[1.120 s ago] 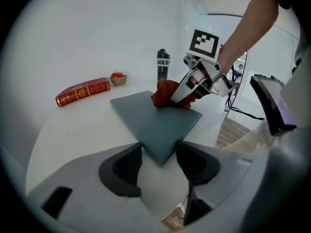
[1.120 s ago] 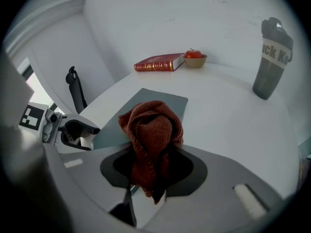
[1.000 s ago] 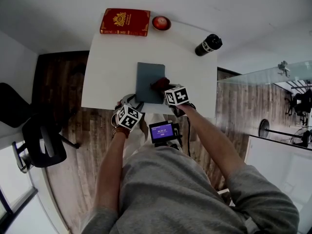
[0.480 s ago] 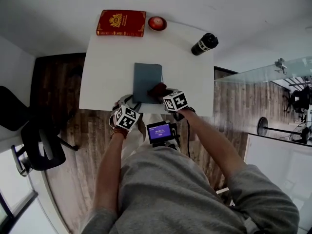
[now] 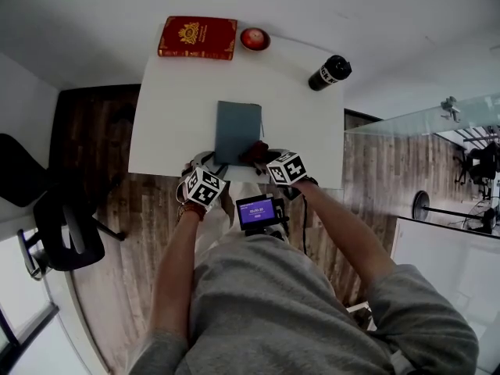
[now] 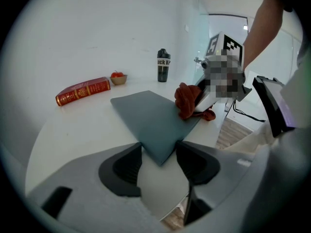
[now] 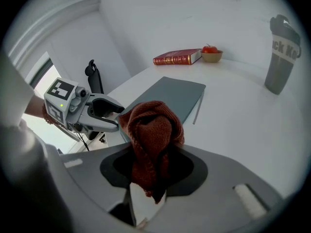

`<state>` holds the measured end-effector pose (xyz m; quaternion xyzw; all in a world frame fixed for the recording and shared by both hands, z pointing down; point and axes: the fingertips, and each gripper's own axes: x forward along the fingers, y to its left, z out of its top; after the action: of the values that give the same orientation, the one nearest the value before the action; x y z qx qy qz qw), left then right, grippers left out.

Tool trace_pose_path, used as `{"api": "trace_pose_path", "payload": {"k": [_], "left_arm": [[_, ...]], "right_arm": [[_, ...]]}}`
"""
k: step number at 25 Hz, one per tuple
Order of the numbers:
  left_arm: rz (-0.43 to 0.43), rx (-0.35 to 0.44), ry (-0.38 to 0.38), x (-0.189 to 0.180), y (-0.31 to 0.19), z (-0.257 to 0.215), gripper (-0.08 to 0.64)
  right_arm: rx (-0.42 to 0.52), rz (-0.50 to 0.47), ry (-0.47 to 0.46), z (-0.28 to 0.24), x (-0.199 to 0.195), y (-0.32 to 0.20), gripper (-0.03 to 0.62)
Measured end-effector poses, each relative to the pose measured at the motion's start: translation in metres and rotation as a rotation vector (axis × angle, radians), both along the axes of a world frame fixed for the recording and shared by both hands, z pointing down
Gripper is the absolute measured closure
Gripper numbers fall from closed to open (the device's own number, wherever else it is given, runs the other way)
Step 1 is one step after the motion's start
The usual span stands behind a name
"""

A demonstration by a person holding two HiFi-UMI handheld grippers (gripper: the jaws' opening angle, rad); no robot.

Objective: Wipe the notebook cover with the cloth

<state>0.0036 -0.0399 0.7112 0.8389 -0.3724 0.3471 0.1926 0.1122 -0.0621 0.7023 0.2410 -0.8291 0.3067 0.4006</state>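
Rearward by a little went the right gripper since the earlier frames, drawing the cloth down the notebook from its middle right to its near right corner; the left gripper had kept its place at the near left corner. In the right gripper view the right gripper was clenched on the cloth — a rust-red knit wad that bulged up ahead of the pads and hung in a tail below them; the notebook lay flat beyond it, grey-blue and shut. In the left gripper view the left gripper stood with its jaws apart, gripping nothing; the notebook's near corner reached into the gap between them, and whether its edges touched the pads could not be told. From that side the cloth rested on the cover's far edge, partly over the table beyond it. The notebook lay near the table's front edge, about midway across; well apart from it, along the far edge, lay a red book with a small bowl just beside its right end; a dark bottle stood upright toward the far right corner. Left of the table, on the wooden floor, stood a black chair.
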Motion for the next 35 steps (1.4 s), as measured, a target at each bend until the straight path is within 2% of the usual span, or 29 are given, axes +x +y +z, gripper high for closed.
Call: {"api": "trace_pose_path", "payload": {"k": [6,9,11,15,17,20,22,24,27,30,32,35], "left_arm": [[0.002,-0.015,0.016,0.000,0.000,0.000,0.339],[0.003,-0.088,0.094,0.003,0.007,-0.004,0.314],[0.026,-0.117,0.149,0.004,0.015,-0.016,0.274],[0.078,-0.089,0.296,0.008,0.021,-0.054,0.273],[0.080,-0.022,0.334,0.007,0.014,-0.086,0.287],[0.068,0.149,0.365,0.007,-0.006,-0.152,0.318],[0.043,0.276,0.433,0.006,-0.021,-0.207,0.350],[0.004,0.392,0.522,0.005,-0.031,-0.262,0.381],[-0.064,0.555,0.556,-0.002,-0.038,-0.322,0.428],[-0.149,0.674,0.539,-0.013,-0.038,-0.351,0.513],[-0.202,0.708,0.515,-0.021,-0.036,-0.353,0.557],[-0.267,0.719,0.480,-0.032,-0.031,-0.348,0.557]], "right_arm": [[-0.060,0.102,-0.128,-0.002,0.003,0.010,0.439],[-0.092,0.192,-0.252,-0.017,0.008,0.009,0.434],[-0.020,0.214,-0.302,-0.039,0.014,0.000,0.434],[0.194,0.193,-0.361,-0.105,0.021,-0.022,0.433],[0.297,0.202,-0.415,-0.146,0.020,-0.029,0.433],[0.406,0.277,-0.558,-0.213,0.017,-0.034,0.433],[0.432,0.349,-0.693,-0.257,0.013,-0.035,0.434],[0.492,0.355,-0.773,-0.296,0.006,-0.033,0.434],[0.594,0.304,-0.799,-0.339,-0.009,-0.025,0.434],[0.609,0.254,-0.849,-0.360,-0.026,-0.018,0.434],[0.624,0.216,-0.826,-0.361,-0.037,-0.014,0.436],[0.667,0.170,-0.723,-0.352,-0.047,-0.010,0.443]]}}
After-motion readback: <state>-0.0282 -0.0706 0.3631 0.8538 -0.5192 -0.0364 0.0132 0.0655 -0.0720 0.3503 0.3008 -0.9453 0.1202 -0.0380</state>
